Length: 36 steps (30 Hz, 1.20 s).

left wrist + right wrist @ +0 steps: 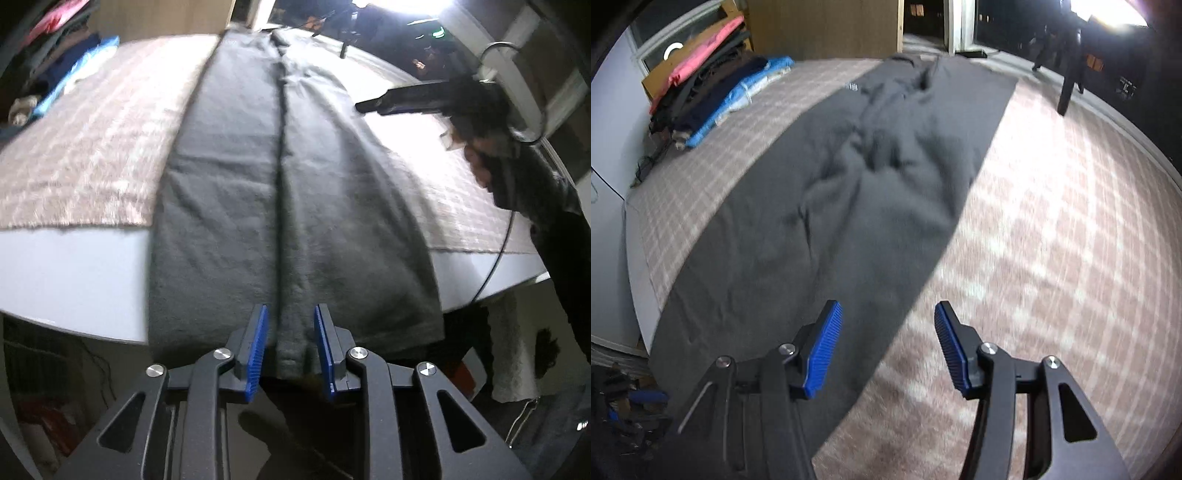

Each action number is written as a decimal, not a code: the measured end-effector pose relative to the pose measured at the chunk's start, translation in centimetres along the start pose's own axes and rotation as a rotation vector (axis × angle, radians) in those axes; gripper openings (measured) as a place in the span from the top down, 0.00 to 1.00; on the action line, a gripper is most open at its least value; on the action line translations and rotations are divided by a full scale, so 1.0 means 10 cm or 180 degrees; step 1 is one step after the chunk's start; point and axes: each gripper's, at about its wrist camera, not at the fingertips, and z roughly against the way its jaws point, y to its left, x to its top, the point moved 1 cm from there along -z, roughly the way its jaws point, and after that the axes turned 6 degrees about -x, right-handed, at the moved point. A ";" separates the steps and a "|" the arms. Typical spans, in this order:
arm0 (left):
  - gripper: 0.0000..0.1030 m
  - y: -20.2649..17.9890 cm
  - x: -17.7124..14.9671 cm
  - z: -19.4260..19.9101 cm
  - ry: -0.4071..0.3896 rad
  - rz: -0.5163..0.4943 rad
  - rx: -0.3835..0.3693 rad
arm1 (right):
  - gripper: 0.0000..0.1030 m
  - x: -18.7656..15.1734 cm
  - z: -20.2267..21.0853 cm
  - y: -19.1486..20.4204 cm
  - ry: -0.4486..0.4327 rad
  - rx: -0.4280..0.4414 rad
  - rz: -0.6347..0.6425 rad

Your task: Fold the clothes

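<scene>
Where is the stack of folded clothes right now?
In the right wrist view, the stack of folded clothes sits upper left, on the checked bed cover, left of the spread grey garment.

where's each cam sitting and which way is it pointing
Left wrist: sits on the left gripper at the table's near edge, looking along the grey garment; shows its own fingers and the right gripper in a hand.
Right wrist: sits on the right gripper above the checked cloth, facing the garment's right edge and stacked clothes; shows only its fingers.
Shared: garment, cloth.
</scene>
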 end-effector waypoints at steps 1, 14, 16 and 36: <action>0.74 -0.07 0.00 -0.03 0.0012 -0.0093 0.0005 | 0.50 -0.02 -0.02 0.00 0.0029 0.0007 -0.0003; 0.81 -0.72 0.12 -0.47 -0.0077 -0.1041 0.0153 | 0.63 -0.02 -0.16 0.10 0.0068 -0.0118 0.0115; 0.99 -0.72 0.17 -0.49 -0.0072 -0.1032 0.0080 | 0.91 -0.02 -0.15 0.13 0.0073 -0.0025 0.0154; 0.63 -0.06 0.04 0.32 -0.0395 0.0111 0.0186 | 0.69 -0.11 0.22 0.06 -0.0078 0.0370 -0.0155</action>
